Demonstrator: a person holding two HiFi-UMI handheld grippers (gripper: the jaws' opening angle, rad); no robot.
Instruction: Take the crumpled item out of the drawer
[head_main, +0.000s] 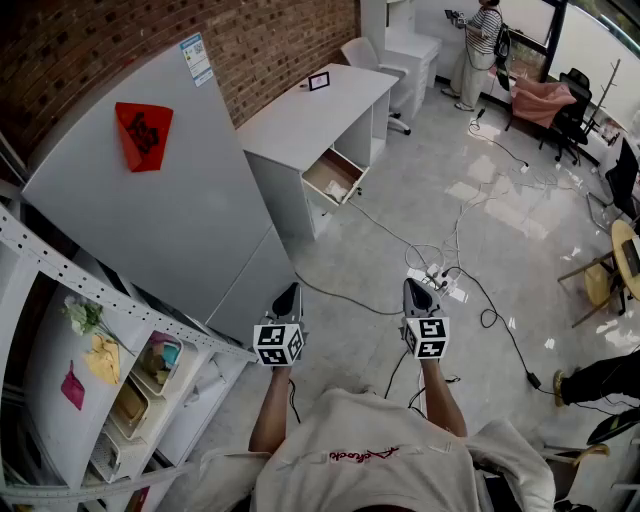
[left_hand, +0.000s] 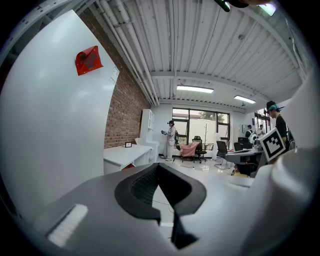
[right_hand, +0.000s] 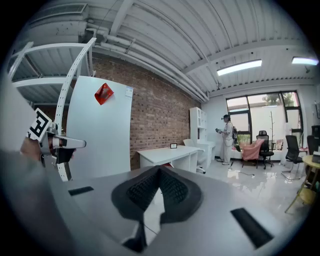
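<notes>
Step in hand: the approach. I stand well apart from the drawer and nothing has been taken yet.
Left hand-held gripper (head_main: 289, 292): the jaws are closed tip to tip with nothing between them. I hold it out in front of me, pointing toward the worktop.
Right hand-held gripper (head_main: 414, 288): this one is the same, jaws together and empty, held level with the left.
Drawer (head_main: 333, 177): it is pulled open under the white worktop (head_main: 310, 112), with its inside open to view from above.
Crumpled item (head_main: 336, 187): a pale patch lies inside the drawer. From here it is too small for me to be sure it is the item.
Floor: cables (head_main: 440, 262) trail across it, on and just right of my line to the drawer.
Cabinet (head_main: 150, 220): tall and white, it stands close on my left, between the shelves and the worktop.
Next move, as I judge it: I walk up to the drawer, keeping my feet off the cables. I spread the jaws of one hand-held gripper before it goes in, then lower it from above onto the crumpled item. I close the jaws and lift straight up, clear of the drawer walls.
Free hand-held gripper: I would keep it out of the drawer, ready to steady the drawer front if it slides.
</notes>
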